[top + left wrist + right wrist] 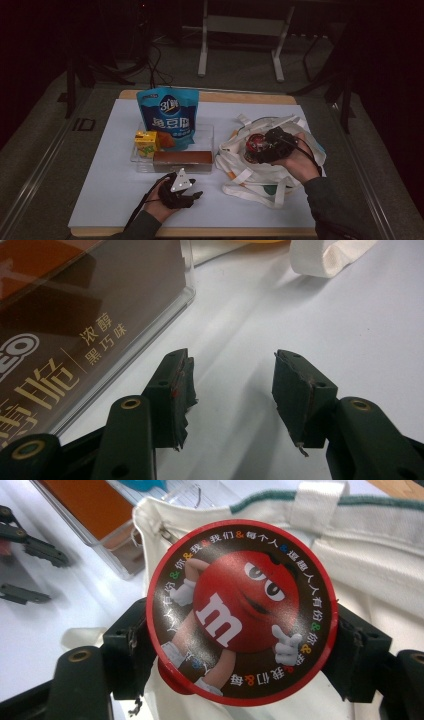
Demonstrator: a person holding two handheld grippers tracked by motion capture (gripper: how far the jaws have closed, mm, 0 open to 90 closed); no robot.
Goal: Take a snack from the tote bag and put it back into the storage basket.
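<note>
My right gripper (264, 148) is shut on a round red M&M's tub (255, 144), held just above the open white tote bag (260, 182). In the right gripper view the tub's printed lid (240, 610) faces the camera, with a black finger (125, 650) pressed against each side and the tote bag (385, 575) behind it. My left gripper (187, 186) rests low on the table in front of a long brown box (182, 158). It is open, and the left gripper view shows bare white table between its jaws (231, 360), with the brown box (75, 315) close on the left.
A clear tray (211, 131) holds the brown box, a yellow juice carton (146, 142) and a blue snack pouch (169, 117) standing upright. A white sheet (110, 185) covers the table. Bag straps (250, 172) lie spread beside the tray. The floor beyond is dark.
</note>
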